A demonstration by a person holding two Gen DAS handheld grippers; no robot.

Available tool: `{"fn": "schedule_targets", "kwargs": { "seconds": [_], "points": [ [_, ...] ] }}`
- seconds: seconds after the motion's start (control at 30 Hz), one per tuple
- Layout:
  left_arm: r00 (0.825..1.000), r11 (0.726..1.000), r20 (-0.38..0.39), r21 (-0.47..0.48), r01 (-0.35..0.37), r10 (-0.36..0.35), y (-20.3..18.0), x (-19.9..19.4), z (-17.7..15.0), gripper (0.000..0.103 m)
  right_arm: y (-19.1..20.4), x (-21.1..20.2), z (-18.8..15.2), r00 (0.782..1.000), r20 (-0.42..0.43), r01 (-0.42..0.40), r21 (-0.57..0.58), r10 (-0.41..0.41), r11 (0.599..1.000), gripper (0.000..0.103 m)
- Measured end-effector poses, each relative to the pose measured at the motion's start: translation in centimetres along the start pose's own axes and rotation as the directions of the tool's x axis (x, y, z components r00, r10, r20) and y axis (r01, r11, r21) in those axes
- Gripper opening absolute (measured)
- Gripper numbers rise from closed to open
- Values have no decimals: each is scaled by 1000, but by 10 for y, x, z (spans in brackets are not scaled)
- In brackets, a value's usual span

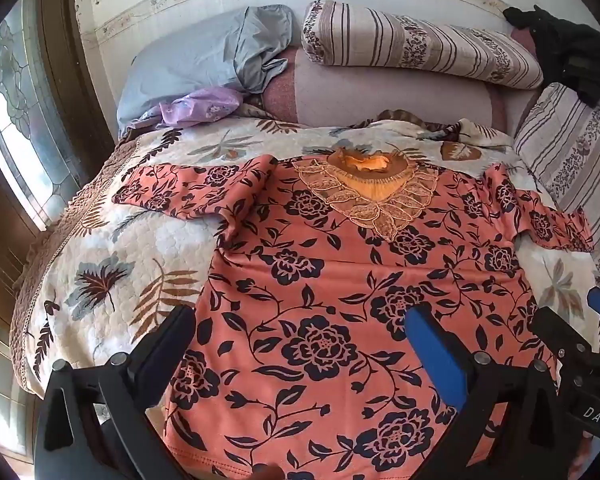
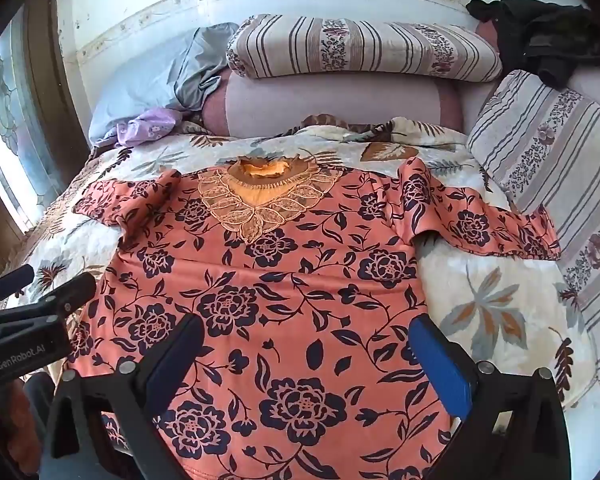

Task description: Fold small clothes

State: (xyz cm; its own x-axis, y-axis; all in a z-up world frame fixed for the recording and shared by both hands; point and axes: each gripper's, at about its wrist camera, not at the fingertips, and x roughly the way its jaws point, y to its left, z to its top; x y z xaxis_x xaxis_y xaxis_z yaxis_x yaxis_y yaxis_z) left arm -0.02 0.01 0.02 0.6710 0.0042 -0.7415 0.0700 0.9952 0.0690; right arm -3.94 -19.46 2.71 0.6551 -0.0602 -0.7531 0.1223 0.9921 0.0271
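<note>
An orange blouse with dark flowers [image 1: 340,280] [image 2: 268,288] lies spread flat, face up, on the bed, lace collar [image 1: 374,196] [image 2: 260,200] at the far end and both short sleeves out to the sides. My left gripper [image 1: 300,320] is open and empty above the blouse's lower left part. My right gripper [image 2: 308,328] is open and empty above its lower right part. The right gripper [image 1: 580,320] shows at the right edge of the left wrist view; the left gripper [image 2: 40,284] shows at the left edge of the right wrist view.
The bed has a leaf-pattern quilt [image 1: 120,260] [image 2: 492,300]. Striped pillows [image 1: 420,44] [image 2: 360,48] and a grey-blue pillow [image 1: 204,60] lie at the head, with a purple cloth [image 1: 196,106] and dark clothes [image 2: 548,40]. A window [image 1: 16,120] is at the left.
</note>
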Motion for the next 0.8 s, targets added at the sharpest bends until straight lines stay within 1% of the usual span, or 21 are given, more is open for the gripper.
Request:
{"fn": "schedule_targets", "kwargs": {
  "seconds": [0.1, 0.13, 0.3, 0.57, 0.8],
  "points": [
    [1000, 1000, 5, -22, -4, 4, 1, 0, 0, 103, 0, 3, 4, 1000, 5, -2, 3, 2, 1000, 103],
    [1000, 1000, -1, -25, 11, -11, 2, 1, 0, 103, 0, 3, 4, 1000, 7, -2, 2, 2, 1000, 103],
    [999, 999, -18, -30, 34, -34, 7, 2, 3, 103, 2, -1, 2, 1000, 19, 0, 0, 0, 1000, 103],
    [1000, 1000, -5, -14, 26, -26, 1, -1, 2, 103, 0, -2, 1, 1000, 22, -12, 6, 12, 1000, 103],
    [999, 999, -3, -12, 34, -34, 1, -1, 2, 103, -1, -2, 1, 1000, 19, -14, 11, 14, 1000, 103]
  ]
}}
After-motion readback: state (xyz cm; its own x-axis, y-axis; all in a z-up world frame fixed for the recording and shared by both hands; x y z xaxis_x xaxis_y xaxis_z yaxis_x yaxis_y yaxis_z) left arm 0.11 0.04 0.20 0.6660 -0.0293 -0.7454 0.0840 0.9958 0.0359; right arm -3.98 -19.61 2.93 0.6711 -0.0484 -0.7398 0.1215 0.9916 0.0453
